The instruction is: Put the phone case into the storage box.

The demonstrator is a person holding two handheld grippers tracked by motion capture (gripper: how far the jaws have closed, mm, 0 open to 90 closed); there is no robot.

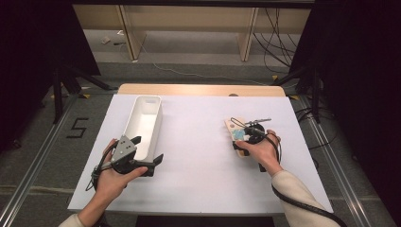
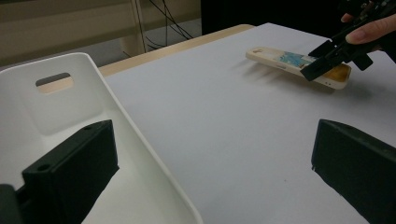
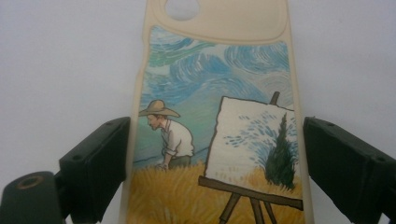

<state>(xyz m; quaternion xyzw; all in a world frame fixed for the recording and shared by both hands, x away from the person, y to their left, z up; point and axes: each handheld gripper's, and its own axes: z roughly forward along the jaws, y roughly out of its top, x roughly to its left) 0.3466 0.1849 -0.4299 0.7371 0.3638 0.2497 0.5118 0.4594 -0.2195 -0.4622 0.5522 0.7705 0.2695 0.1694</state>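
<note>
White plastic bin (image 1: 142, 124), one, long and open-topped, with a slot handle cut in its far end wall; it lies on the left half of the table (image 1: 198, 156), lengthwise away from me.

Cream phone case (image 1: 238, 134), one, printed with a painting of a man in a straw hat, an easel and a swirled blue sky; it lies flat on the right half of the table, picture side up, well apart from the bin.

Claws, two, one in each of my hands.

Left claw (image 1: 149, 150): released, its jaws wide apart. One jaw stands over the near end of the bin, the other over bare table beside it, so the bin's right wall runs between them. I cannot tell whether either jaw touches the wall.

Right claw (image 3: 215, 168): set down over the near part of the phone case, one jaw at each long edge. The left jaw sits at or against its edge, while a thin gap shows at the right; released, not clamped.

Table covering: one white sheet, with a strip of wood showing at the far edge.
</note>
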